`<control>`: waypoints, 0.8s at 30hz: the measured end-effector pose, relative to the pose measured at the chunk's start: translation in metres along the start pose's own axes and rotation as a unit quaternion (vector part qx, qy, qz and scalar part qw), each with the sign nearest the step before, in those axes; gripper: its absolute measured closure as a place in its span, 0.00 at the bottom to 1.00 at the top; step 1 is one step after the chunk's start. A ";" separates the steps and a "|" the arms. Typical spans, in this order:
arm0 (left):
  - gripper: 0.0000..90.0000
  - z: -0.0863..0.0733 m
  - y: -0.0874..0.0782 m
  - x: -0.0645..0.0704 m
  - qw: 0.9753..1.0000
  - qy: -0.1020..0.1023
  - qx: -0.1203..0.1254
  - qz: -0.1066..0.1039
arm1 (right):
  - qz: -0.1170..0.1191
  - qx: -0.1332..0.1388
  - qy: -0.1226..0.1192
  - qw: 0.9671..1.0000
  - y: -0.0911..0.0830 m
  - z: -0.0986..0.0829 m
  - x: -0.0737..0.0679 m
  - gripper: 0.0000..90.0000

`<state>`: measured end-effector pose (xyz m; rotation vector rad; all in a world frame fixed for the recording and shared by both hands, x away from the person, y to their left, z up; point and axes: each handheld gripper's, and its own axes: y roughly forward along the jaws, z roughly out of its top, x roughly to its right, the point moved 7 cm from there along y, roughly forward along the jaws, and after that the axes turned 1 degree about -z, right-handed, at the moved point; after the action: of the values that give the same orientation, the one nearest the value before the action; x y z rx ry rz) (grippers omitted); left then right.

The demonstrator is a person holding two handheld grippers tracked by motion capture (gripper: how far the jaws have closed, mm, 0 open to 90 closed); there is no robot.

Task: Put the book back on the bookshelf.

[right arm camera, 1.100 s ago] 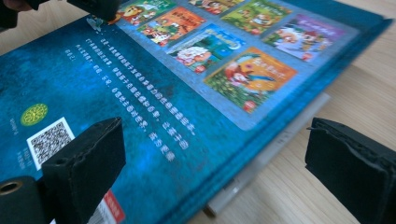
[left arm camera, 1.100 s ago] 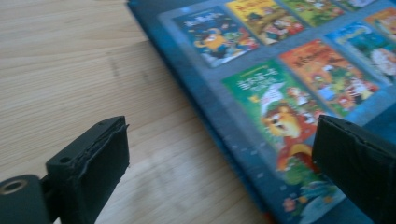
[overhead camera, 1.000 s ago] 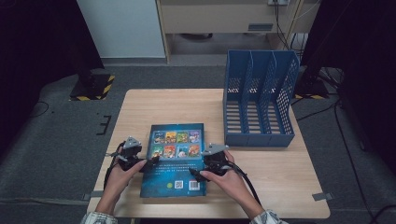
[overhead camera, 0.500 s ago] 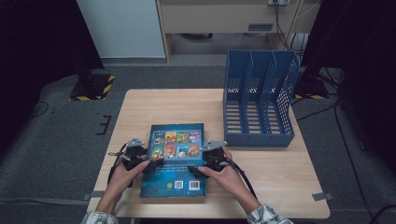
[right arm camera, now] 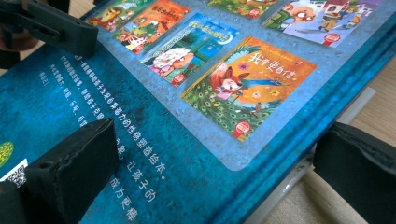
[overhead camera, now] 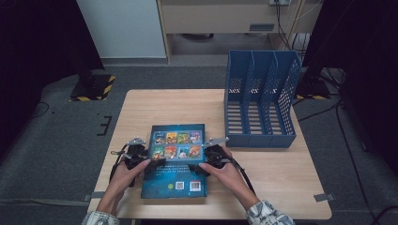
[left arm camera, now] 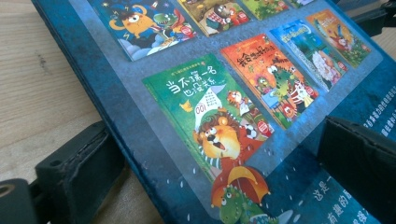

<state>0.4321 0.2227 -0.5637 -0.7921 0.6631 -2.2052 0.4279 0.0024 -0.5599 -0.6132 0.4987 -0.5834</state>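
a pale wooden table (overhead camera: 155, 105) is seen on a grey carpeted floor (overhead camera: 56, 136), with dark equipment at both sides of the room and a light cabinet behind. a blue rack (overhead camera: 261, 99) stands on the table's far right part. a blue book (overhead camera: 174, 161) lies flat near the front edge, back cover up.

both forearms are brought in from below, hands wrapped over the grippers. the left gripper (overhead camera: 141, 159) is set at the book's left edge, the right gripper (overhead camera: 206, 161) at its right edge, each pointed inward.

in the left gripper view, the book's edge (left arm camera: 116, 121) is seen between the parted jaws, one jaw on the table outside it and one over the cover. in the right gripper view, the page edges (right arm camera: 299, 168) are shown, with one jaw over the cover and one beyond the edge; the jaws are spread, not clamped. the left gripper's jaw (right arm camera: 56, 28) is also seen there, at the far side of the cover.
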 end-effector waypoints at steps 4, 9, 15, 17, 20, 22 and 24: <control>0.05 0.001 -0.003 -0.001 1.000 -0.008 -0.008 -0.001 | -0.003 -0.018 -0.004 1.000 0.000 0.003 -0.001 0.01; 0.09 0.010 -0.013 0.000 1.000 0.004 0.011 0.015 | -0.017 -0.012 -0.011 1.000 -0.003 0.011 -0.002 0.04; 0.17 0.027 -0.025 0.004 0.999 0.013 0.036 0.036 | -0.032 -0.001 -0.026 0.999 -0.014 0.030 -0.003 0.12; 0.20 0.031 -0.027 0.004 0.998 0.011 0.038 0.038 | -0.043 -0.010 -0.030 0.999 -0.018 0.039 -0.001 0.14; 0.22 0.038 -0.031 0.005 0.999 0.015 0.033 0.040 | -0.051 -0.016 -0.034 0.998 -0.021 0.046 0.001 0.16; 0.23 0.040 -0.032 0.005 0.998 0.016 0.032 0.042 | -0.057 -0.018 -0.039 0.997 -0.023 0.050 0.002 0.17; 0.25 0.047 -0.036 0.005 0.998 0.024 0.031 0.049 | -0.066 -0.017 -0.043 0.997 -0.025 0.056 0.003 0.18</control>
<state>0.4462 0.2310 -0.5071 -0.6627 0.6416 -2.1501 0.4541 0.0054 -0.5051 -0.7054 0.3897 -0.6723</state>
